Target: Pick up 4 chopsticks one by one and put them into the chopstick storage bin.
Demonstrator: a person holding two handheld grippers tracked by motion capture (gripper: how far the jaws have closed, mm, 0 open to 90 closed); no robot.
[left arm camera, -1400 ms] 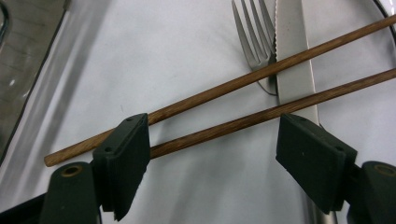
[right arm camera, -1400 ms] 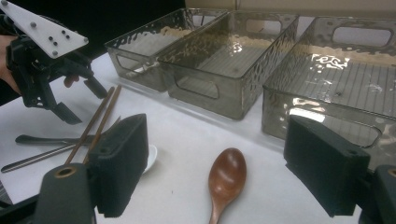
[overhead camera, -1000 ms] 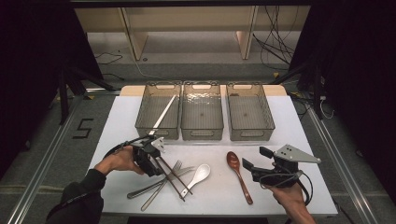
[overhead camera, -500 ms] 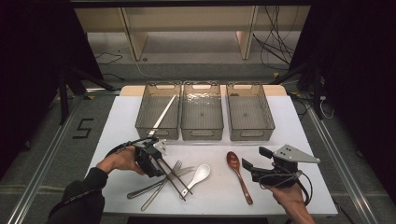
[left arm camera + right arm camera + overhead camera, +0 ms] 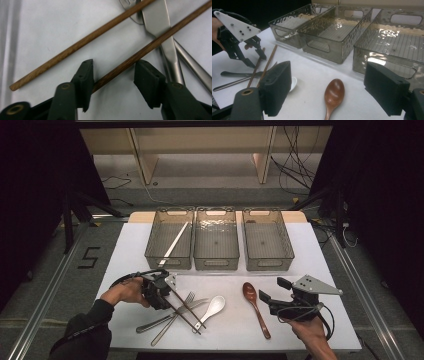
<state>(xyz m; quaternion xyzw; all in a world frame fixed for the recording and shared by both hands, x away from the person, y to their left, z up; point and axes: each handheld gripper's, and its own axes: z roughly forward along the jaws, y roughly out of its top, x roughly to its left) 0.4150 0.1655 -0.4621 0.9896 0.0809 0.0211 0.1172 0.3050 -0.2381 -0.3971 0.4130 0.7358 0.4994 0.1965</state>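
in the lower left of the high view the left gripper (image 5: 167, 295) sits low over the upper ends of two wooden chopsticks (image 5: 184, 306) on the white table (image 5: 320, 255). in the left gripper view its jaws are spread, with the darker chopstick (image 5: 150, 47) running diagonally between them; it seems to touch the inner face of the left jaw, though contact with the right one is hard to judge. the lighter chopstick (image 5: 80, 43) lies just beyond the jaw tips, from the lower left toward the top centre of that frame. both sticks cross a metal knife (image 5: 162, 32) and a fork (image 5: 172, 322) at the upper right there.

a white spoon (image 5: 212, 307) lies just right of the chopsticks in the high view, and a brown wooden spoon (image 5: 255, 307) lies right of centre. the right gripper (image 5: 272, 295) is held at the lower right, jaws wide apart, gripping nothing; in its own view the wooden spoon's bowl sits between them at the bottom centre.

three clear bins (image 5: 216, 240) stand in a row across the middle of the high view; the left one holds a pale stick (image 5: 174, 244).
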